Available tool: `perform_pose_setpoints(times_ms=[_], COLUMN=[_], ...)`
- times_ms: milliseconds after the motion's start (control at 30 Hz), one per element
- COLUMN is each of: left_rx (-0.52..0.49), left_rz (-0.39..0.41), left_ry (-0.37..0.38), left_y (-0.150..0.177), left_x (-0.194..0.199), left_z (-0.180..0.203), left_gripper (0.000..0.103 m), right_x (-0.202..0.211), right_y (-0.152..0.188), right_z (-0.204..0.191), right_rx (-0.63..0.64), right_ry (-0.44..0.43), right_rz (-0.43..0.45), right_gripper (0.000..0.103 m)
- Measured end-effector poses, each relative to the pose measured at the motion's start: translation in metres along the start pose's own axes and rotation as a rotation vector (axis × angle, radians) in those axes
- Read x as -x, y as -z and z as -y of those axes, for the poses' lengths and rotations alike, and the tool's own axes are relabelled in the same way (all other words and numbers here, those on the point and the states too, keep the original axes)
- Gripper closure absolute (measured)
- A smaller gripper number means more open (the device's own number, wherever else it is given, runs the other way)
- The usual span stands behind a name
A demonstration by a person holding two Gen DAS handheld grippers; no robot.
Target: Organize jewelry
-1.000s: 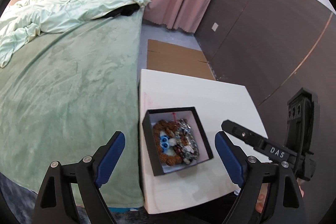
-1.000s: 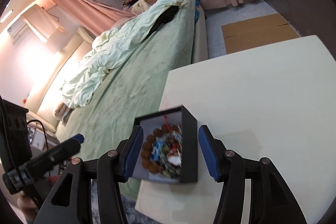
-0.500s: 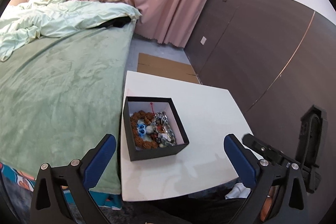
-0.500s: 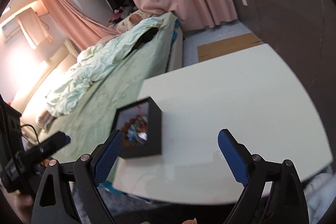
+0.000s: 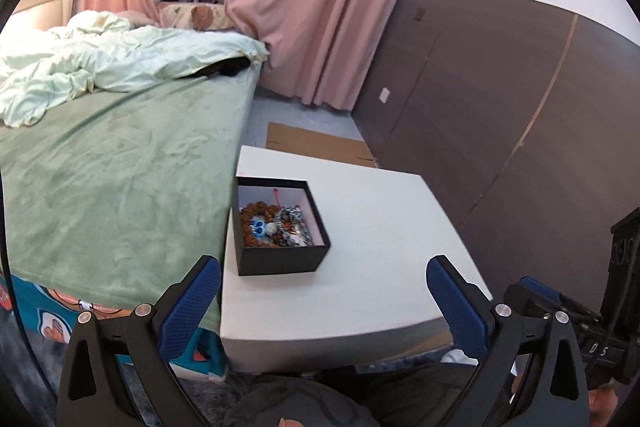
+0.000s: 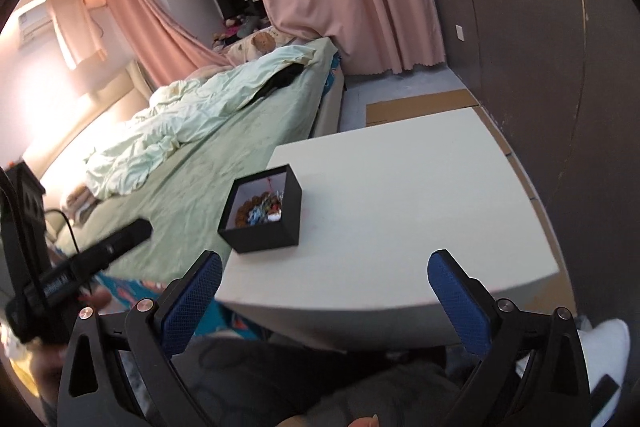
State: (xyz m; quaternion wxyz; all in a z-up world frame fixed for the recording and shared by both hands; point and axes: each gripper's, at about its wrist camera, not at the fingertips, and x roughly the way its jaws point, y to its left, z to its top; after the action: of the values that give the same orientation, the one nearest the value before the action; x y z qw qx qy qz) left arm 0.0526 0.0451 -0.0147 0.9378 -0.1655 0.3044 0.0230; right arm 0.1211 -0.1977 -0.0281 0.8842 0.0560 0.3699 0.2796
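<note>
A black open box (image 5: 280,259) stands on the white table (image 5: 380,227) near its left edge; it holds a heap of jewelry (image 5: 276,227), brown beads, blue and silvery pieces. The box also shows in the right wrist view (image 6: 276,231) with the jewelry (image 6: 260,213) inside. My left gripper (image 5: 323,303) is open and empty, pulled back over the table's near edge, short of the box. My right gripper (image 6: 325,301) is open and empty, back off the near edge, to the right of the box.
A bed with a green blanket (image 5: 112,179) butts against the table's left side. Pink curtains (image 5: 320,7) and a dark wall panel (image 5: 500,107) stand behind. Flat cardboard (image 5: 316,143) lies on the floor beyond the table. The other gripper's body (image 6: 80,267) shows at left.
The right gripper let go of the box and opened wide. Both grippers drew back from the box toward the table's near edge.
</note>
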Motion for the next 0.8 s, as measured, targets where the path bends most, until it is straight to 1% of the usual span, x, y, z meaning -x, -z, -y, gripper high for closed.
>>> perform_pose_setpoints(times_ms=[100, 200, 267, 433, 600, 800], left_rx=[-0.053, -0.081, -0.1, -0.149, -0.154, -0.165], left_rz=[-0.004, -0.01, -0.006, 0.003, 0.018, 0.014], left_ry=[-0.01, -0.003, -0.006, 0.001, 0.02, 0.017], left_y=[0.006, 0.011, 0.012, 0.012, 0.011, 0.011], left_x=[0.01, 0.018, 0.027, 0.043, 0.058, 0.064], left_z=[0.01, 0.015, 0.02, 0.031, 0.035, 0.036], left_gripper=[0.001, 0.001, 0.0, 0.001, 0.001, 0.001], right_x=[0.019, 0.035, 0.045, 0.066, 0.077, 0.078], right_y=[0.005, 0.009, 0.011, 0.017, 0.02, 0.024], right_z=[-0.001, -0.006, -0.011, -0.022, -0.032, -0.028], right_rx=[0.003, 0.024, 0.035, 0.041, 0.058, 0.023], right_ry=[0.024, 0.047, 0.047, 0.081, 0.099, 0.104], right_rz=[-0.002, 0.0, 0.001, 0.039, 0.056, 0.061], right_gripper=[0.0, 0.0, 0.0, 0.0, 0.0, 0.0])
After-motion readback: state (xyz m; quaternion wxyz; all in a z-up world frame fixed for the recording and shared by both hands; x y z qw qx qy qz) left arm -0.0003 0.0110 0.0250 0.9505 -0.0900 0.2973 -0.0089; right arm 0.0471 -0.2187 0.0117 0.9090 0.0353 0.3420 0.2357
